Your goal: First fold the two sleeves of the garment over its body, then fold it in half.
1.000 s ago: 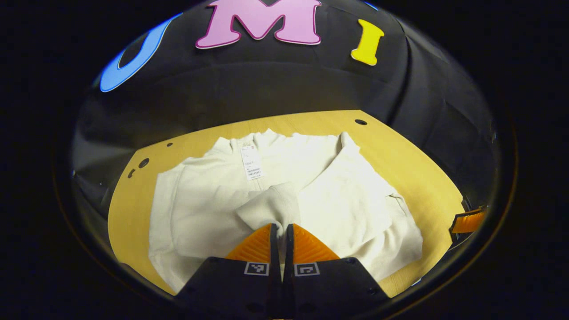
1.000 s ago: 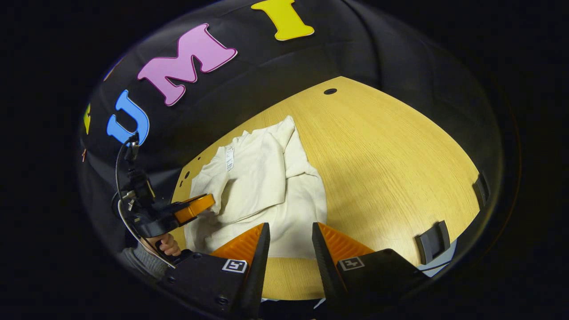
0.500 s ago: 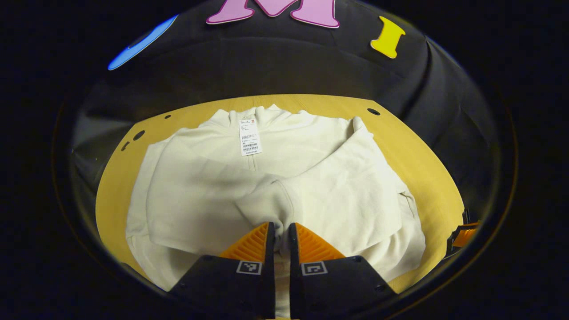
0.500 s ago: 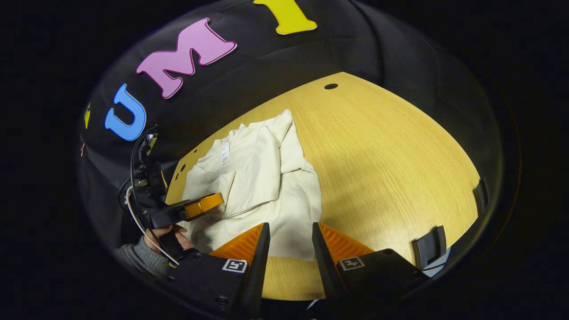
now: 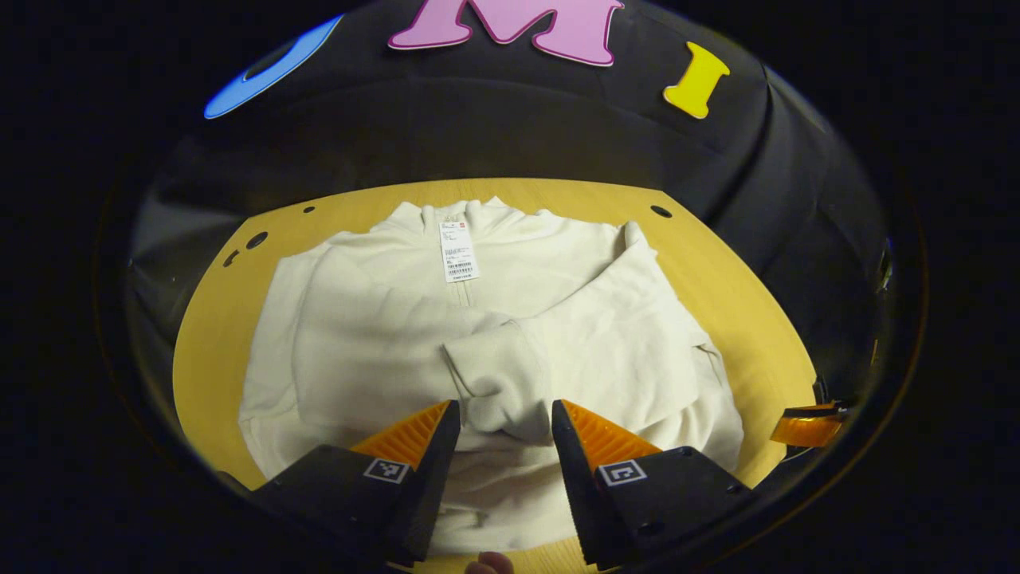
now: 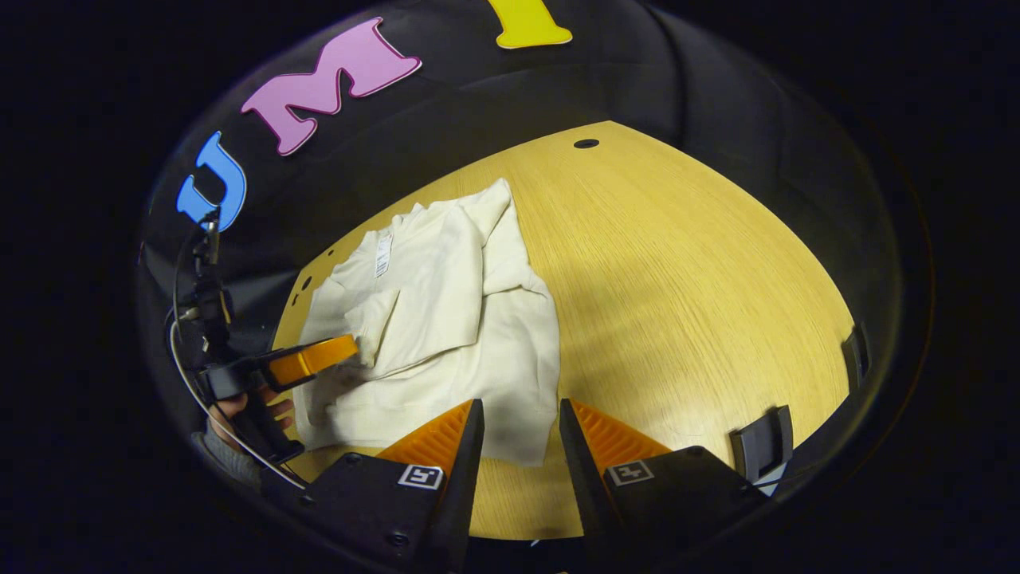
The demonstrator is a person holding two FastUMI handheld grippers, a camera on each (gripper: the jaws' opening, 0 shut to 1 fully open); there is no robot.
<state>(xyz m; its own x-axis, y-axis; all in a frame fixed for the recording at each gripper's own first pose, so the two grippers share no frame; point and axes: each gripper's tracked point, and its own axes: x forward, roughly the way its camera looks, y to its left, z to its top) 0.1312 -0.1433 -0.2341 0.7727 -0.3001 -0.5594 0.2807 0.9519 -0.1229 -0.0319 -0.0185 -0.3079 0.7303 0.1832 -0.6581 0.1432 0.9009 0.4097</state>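
A cream sweatshirt point(image 5: 382, 335) lies flat on the wooden table point(image 5: 741, 319), collar at the far side with a paper tag point(image 5: 457, 253) on it. Both sleeves are folded across its body, and the cuff point(image 5: 498, 383) of the upper sleeve rests near the hem. My left gripper point(image 5: 504, 418) is open just above that cuff, which lies loose between the fingers. In the right gripper view the sweatshirt point(image 6: 446, 319) sits left of centre, and my right gripper point(image 6: 519, 418) hangs open over its lower right corner, holding nothing. The left gripper point(image 6: 315, 359) appears there at the garment's left edge.
Bare tabletop point(image 6: 701, 287) stretches to the right of the garment. Small round holes point(image 5: 256, 239) mark the table's far corners. Dark clips point(image 6: 761, 438) sit on the table's near right edge. A hand point(image 6: 247, 410) holds the left gripper's handle.
My left gripper has opened and let go of the sleeve cuff, which now lies on the body. The right gripper has stayed open and drifted slightly.
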